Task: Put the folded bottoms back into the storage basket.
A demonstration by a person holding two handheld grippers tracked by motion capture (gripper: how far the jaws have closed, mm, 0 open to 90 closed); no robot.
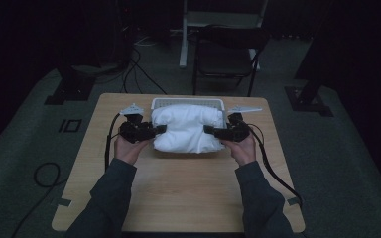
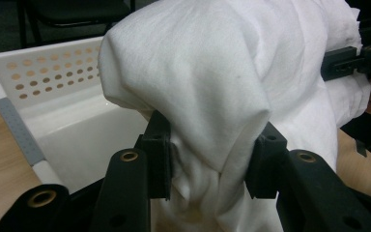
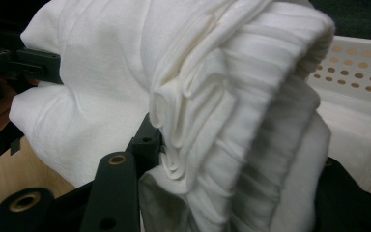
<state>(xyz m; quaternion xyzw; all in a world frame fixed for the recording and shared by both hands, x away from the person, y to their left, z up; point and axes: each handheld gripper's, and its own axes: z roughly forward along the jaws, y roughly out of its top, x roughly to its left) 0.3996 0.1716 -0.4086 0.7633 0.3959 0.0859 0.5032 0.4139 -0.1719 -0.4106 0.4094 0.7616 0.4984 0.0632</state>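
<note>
The wooden table (image 1: 178, 188) spreads wide and bare across its near half, with open board to either side of the work and a dark floor all round its rounded edges. Toward the far edge sits a white perforated basket (image 1: 187, 102), its back rim close to the table's far edge and its near part hidden under the load. A bulky folded white cloth (image 1: 187, 128) hangs across the basket's front, bulging over the near rim and onto the board in front of it; whether it rests fully inside cannot be told. In the left gripper view the basket's (image 2: 43, 92) pale floor and holed wall lie open just beyond the cloth (image 2: 188, 72), showing free room in that corner. In the right gripper view the cloth's (image 3: 125, 72) layered, ribbed fold overhangs the basket's wall (image 3: 357, 67). The left gripper (image 1: 159, 129) comes in from the cloth's left end, its jaws clamped on a pinch of fabric, the pads (image 2: 160, 159) pressing both sides of a fold. The right gripper (image 1: 209, 130) meets the right end; one black jaw shows beside the stacked edges and the fabric covers the other, yet the bundle is wedged between them and held. The two grippers face each other, well apart, with the cloth between.
</note>
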